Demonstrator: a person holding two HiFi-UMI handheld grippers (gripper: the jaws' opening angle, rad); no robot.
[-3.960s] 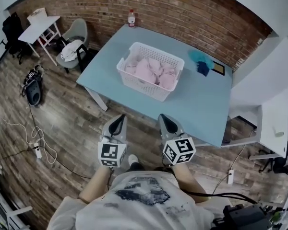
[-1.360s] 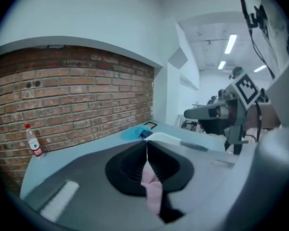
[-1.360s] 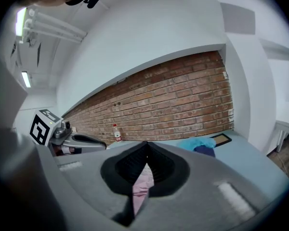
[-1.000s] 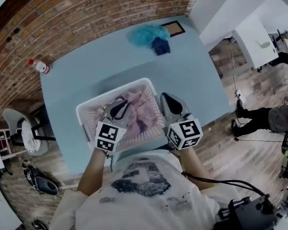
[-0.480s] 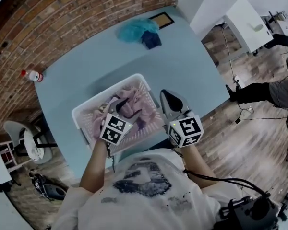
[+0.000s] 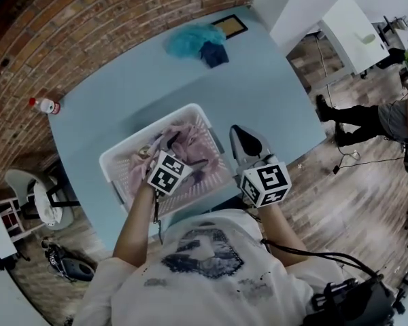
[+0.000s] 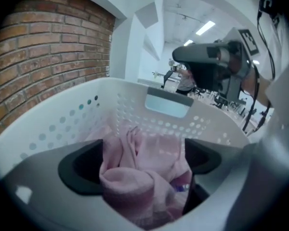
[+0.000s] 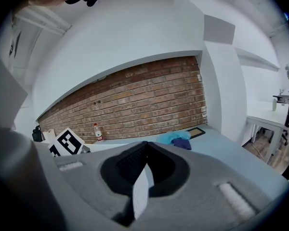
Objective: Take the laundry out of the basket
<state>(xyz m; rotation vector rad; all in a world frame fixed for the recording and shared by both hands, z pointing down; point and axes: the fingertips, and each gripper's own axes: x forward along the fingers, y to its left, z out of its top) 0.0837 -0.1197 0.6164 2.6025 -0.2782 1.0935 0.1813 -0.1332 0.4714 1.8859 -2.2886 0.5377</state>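
The white laundry basket (image 6: 115, 160) is sitting on the blue surface (image 6: 272, 94), close to its near edge, and is holding the pink laundry (image 6: 198, 148).

The left gripper (image 6: 164, 143) is reaching down into the basket. Its fingers (image 7: 79, 170) have just been opening and are standing wide apart. A bunched fold of the pink cloth (image 7: 135, 177) is lying between them, and neither pad appears to be pressing on it. The fold is sitting directly ahead of and below the fingertips. It is crumpled, so no clear long axis is showing.

The right gripper (image 6: 247, 143) is hovering just outside the basket's right wall, over the surface's near edge. Its fingers are pressed together and are gripping nothing.

In my judgement the left hand is the nearer by far. The coming move is depending on those fingers closing on the fold already between them.
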